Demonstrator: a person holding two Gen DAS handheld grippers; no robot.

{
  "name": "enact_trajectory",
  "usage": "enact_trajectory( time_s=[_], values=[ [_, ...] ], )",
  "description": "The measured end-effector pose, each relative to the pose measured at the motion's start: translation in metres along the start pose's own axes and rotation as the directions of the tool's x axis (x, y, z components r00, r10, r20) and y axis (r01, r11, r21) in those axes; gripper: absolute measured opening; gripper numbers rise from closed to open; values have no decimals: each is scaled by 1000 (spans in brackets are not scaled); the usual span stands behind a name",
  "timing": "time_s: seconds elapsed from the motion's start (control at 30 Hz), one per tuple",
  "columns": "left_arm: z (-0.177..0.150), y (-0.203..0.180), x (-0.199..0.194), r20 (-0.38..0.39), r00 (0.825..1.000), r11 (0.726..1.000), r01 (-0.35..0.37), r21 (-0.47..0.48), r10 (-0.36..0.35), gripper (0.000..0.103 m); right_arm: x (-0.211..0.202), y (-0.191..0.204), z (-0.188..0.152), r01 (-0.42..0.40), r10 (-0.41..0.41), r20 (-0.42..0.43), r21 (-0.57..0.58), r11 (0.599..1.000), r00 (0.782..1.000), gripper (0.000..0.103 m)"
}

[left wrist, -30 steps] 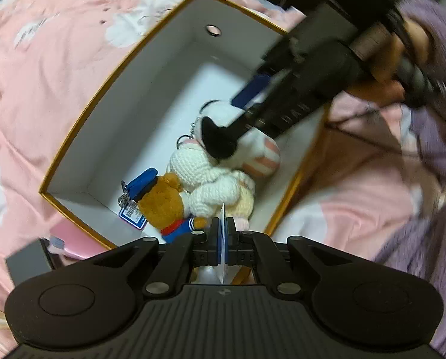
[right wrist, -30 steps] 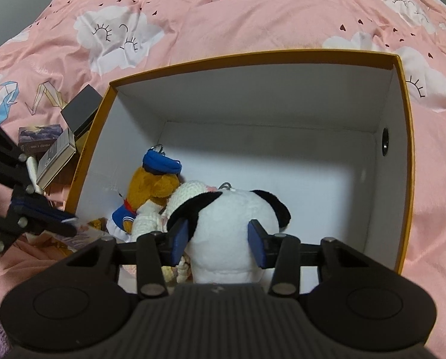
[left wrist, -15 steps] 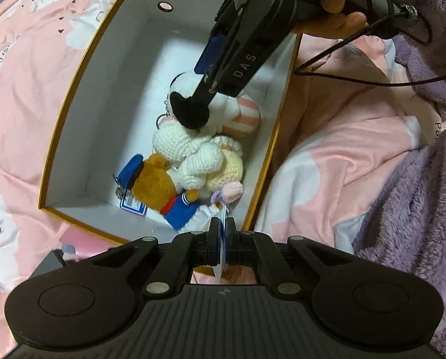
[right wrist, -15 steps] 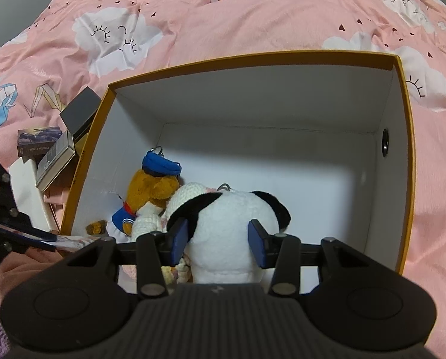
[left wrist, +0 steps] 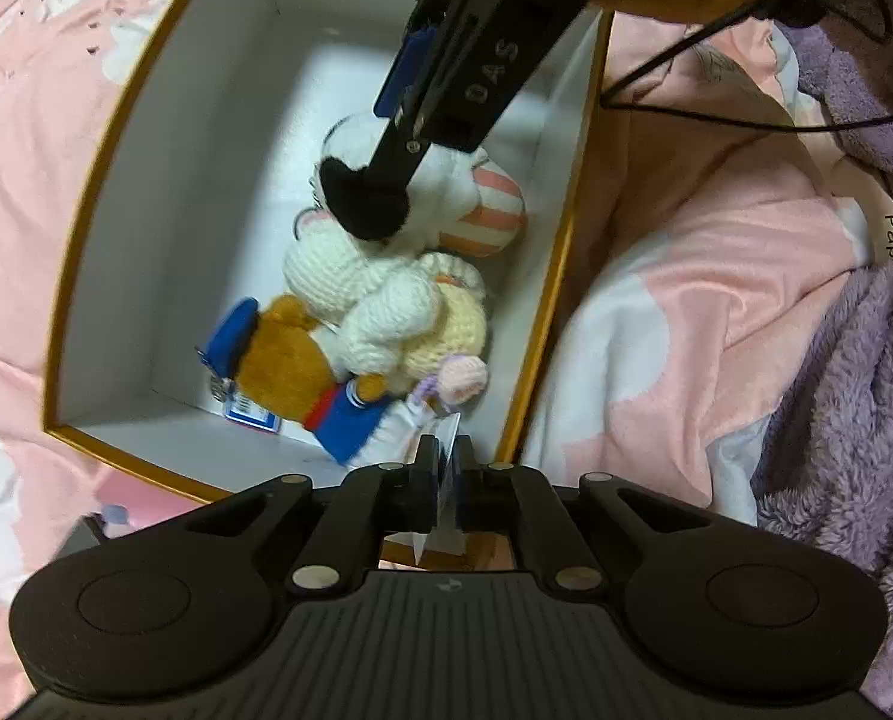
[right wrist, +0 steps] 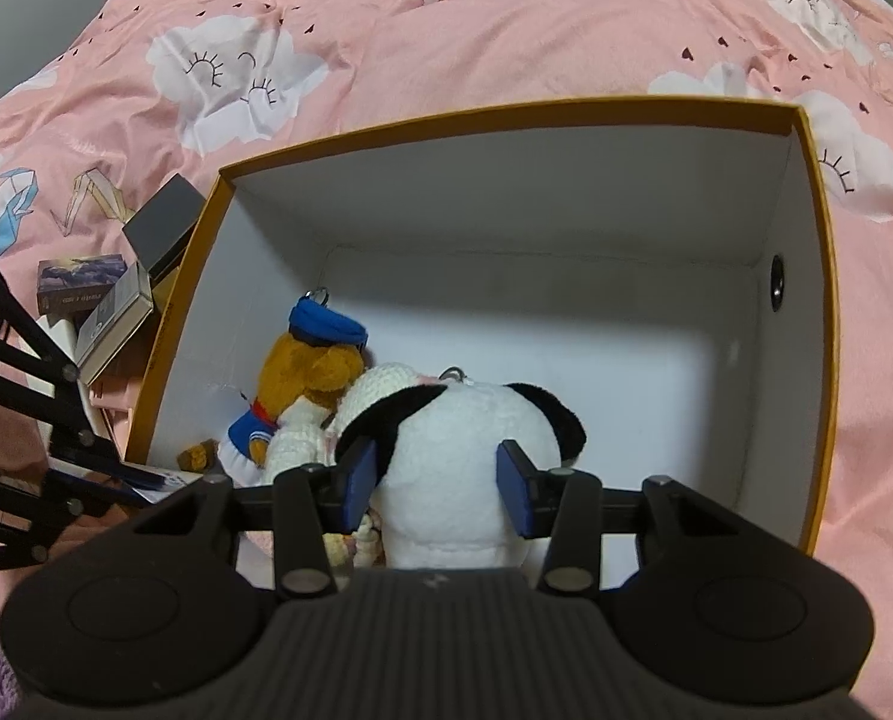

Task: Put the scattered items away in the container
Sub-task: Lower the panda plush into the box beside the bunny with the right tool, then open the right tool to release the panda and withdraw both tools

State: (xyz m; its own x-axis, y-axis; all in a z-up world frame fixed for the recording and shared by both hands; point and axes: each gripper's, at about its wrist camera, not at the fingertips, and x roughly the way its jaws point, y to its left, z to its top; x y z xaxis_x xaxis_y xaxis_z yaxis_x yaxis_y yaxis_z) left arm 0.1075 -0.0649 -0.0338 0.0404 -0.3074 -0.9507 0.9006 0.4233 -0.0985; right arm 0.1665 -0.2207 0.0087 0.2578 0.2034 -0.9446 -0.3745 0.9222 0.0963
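Swinging lower over the box, my left gripper has just eased its pinch on a thin card, still between its jaws. My right gripper stays clamped on the panda plush, so 2 items await release inside.

Three plush toys inside box

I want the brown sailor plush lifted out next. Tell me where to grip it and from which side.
Grip the brown sailor plush across its head, just below the blue cap, coming straight down from above. The head sticks up clear, with open box floor beside it; its body is pressed against the cream knitted toy, leaving no room there.
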Motion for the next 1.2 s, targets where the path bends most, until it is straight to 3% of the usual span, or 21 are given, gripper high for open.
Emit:
enact_trajectory(
  time_s=[0.47,0.67,0.77,0.9,0.97,1.03,1.1,1.2],
  values=[
    [-20,5,16,82,997,987,13,-157,0,12,1,1,-13,-4,4,-42,0,1000,999,39],
    [-27,6,-1,154,988,979,-1,-203,33,28,-6,3,-15,19,-19,-9,-2,1000,1000,42],
    [-31,4,-16,204,978,976,13,-216,32,52,-16,8,-16,49,-49,32,-17,999,998,48],
    [-37,3,-37,273,956,962,-29,-273,106,54,-31,21,-20,78,-72,101,-56,995,992,54],
    [-42,7,-49,294,941,934,-58,-353,170,54,-38,32,-23,79,-66,147,-84,993,987,57],
    [-51,15,-61,305,925,888,-67,-456,227,54,-43,42,-26,73,-50,195,-113,991,980,64],
    [-65,25,-73,301,910,819,-67,-570,284,54,-46,53,-29,64,-26,246,-145,987,969,66],
    [-87,35,-89,255,896,694,-80,-715,365,54,-46,72,-34,57,11,318,-203,978,948,66]
  ],
)
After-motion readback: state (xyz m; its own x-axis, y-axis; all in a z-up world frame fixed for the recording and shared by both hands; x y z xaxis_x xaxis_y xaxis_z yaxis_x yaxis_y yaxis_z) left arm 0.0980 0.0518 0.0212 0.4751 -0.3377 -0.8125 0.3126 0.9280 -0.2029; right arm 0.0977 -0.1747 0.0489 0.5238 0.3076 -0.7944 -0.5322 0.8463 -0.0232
